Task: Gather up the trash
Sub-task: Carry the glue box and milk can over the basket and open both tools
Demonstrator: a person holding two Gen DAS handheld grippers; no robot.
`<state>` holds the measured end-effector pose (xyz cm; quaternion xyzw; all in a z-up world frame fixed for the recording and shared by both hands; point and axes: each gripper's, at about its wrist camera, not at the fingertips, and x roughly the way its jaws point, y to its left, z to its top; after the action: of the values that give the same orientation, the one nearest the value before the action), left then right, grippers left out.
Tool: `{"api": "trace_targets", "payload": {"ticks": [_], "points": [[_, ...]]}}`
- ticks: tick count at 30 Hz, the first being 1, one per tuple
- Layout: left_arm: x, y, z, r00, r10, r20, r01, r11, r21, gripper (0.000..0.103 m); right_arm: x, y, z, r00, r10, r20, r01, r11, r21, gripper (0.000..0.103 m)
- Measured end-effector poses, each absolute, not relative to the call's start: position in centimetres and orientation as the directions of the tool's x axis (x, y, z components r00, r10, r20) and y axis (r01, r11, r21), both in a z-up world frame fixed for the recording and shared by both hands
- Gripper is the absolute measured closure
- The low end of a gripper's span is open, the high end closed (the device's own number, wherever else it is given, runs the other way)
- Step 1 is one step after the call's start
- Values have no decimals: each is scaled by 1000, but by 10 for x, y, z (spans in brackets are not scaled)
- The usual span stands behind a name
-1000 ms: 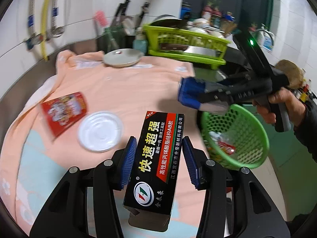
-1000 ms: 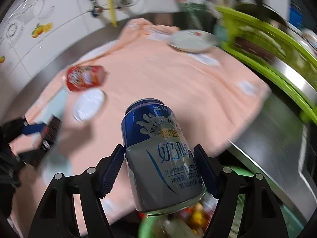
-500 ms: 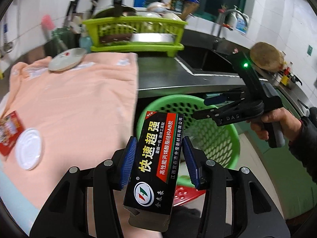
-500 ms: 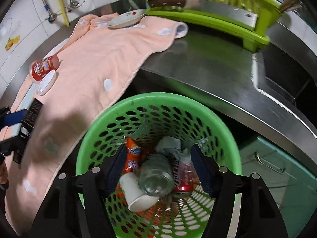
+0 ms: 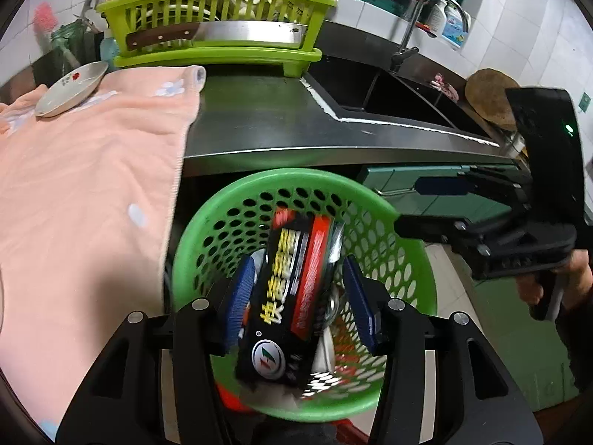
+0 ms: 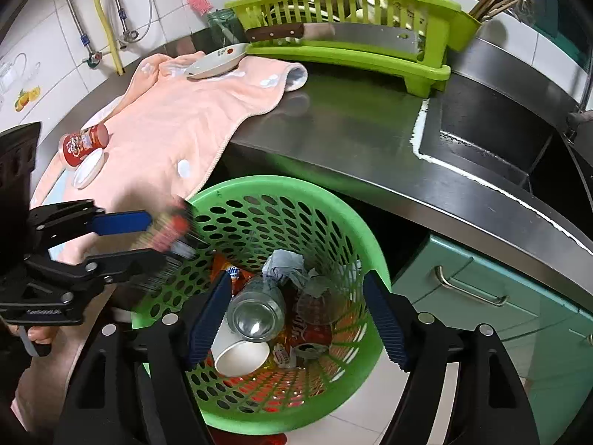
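Observation:
A black glue box point(image 5: 292, 285) with yellow lettering hangs blurred between the fingers of my left gripper point(image 5: 296, 265), over the green perforated basket point(image 5: 296, 176). The jaws are opening, and a gap shows beside the right pad. The right wrist view shows the same box point(image 6: 166, 233) streaked at the basket point(image 6: 281, 181) rim, by my left gripper point(image 6: 155, 239). My right gripper point(image 6: 296, 282) is opening above the basket with nothing between its pads. A silver can point(image 6: 255, 315), a paper cup point(image 6: 241, 358) and wrappers lie inside. My right gripper point(image 5: 407, 205) also shows at the right.
On the peach towel point(image 6: 178, 118) lie a red snack tube point(image 6: 83, 144), a white lid point(image 6: 89, 168) and a plate point(image 6: 217, 63). A lime dish rack point(image 6: 352, 7) holding a cleaver stands behind. The sink point(image 6: 500, 141) is at the right, with green cabinets point(image 6: 481, 296) below.
My left gripper swung right from the towel to over the basket, and the box now slips loose. The right gripper let the can go into the basket and its jaws have widened.

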<state>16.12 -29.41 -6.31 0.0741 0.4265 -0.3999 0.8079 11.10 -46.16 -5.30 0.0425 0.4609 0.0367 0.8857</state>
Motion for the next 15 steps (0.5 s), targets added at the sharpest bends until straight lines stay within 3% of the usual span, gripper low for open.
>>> {"api": "trace_targets", "payload": {"ticks": [2, 3, 15], "points": [[164, -296, -63, 317, -588, -744, 705, 671, -230, 39, 109, -463, -52, 576, 103, -811, -24, 994, 109, 31], [165, -296, -62, 324, -588, -741, 702, 674, -228, 38, 108, -463, -51, 578, 103, -810, -25, 994, 108, 31], [161, -237, -45, 394, -572, -719, 654, 724, -217, 38, 114, -422, -43, 589, 147, -795, -109, 989, 102, 28]]}}
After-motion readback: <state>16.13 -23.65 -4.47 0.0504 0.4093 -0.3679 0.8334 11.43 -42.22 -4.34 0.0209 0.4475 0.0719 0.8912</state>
